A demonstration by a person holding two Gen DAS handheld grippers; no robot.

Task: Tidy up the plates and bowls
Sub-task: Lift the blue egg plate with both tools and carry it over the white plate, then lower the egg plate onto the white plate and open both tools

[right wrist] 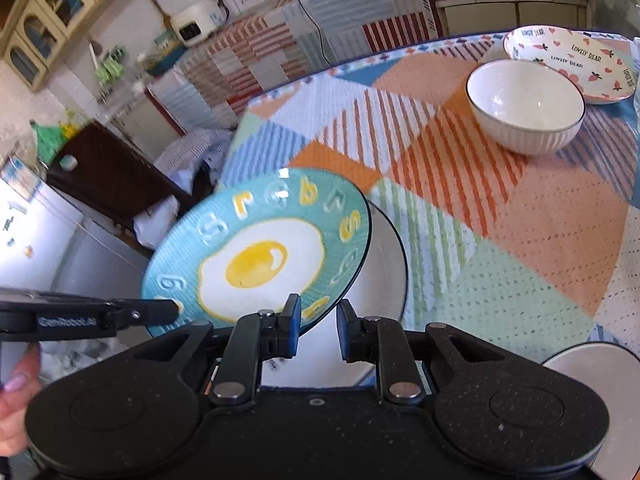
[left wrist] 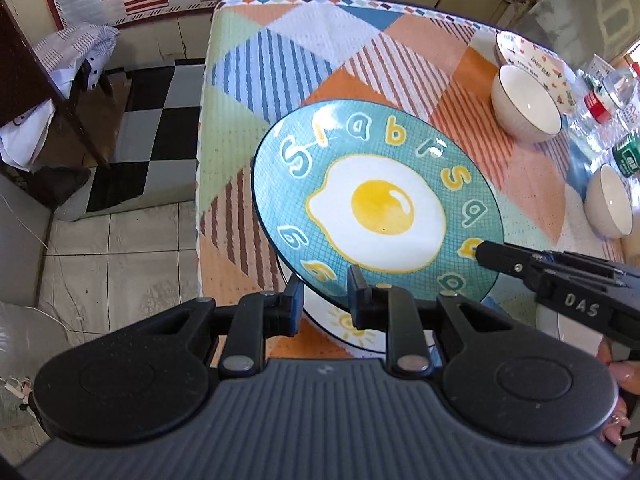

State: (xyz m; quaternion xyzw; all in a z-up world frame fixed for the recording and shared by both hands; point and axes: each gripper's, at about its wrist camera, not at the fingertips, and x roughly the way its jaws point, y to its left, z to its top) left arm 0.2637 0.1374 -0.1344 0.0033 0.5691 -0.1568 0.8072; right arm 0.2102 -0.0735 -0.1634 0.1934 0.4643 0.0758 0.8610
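A teal plate with a fried-egg picture (left wrist: 378,204) is held tilted above the table. My left gripper (left wrist: 326,298) is shut on its near rim. My right gripper (right wrist: 316,326) grips the same plate (right wrist: 260,260) at another part of the rim, and its arm (left wrist: 560,280) shows in the left wrist view. Under the teal plate lies a white plate (right wrist: 384,272) with a sun drawing (left wrist: 352,326). A white ribbed bowl (right wrist: 526,106) and a "Lovely Bear" dish (right wrist: 580,64) stand further back. A second white bowl (left wrist: 610,202) stands at the right.
The table has a patterned cloth (left wrist: 320,56) whose left edge drops to a tiled floor (left wrist: 120,248). Plastic bottles (left wrist: 612,108) stand at the right edge. Another white dish (right wrist: 600,364) sits at the near right. Cabinets and a counter line the back.
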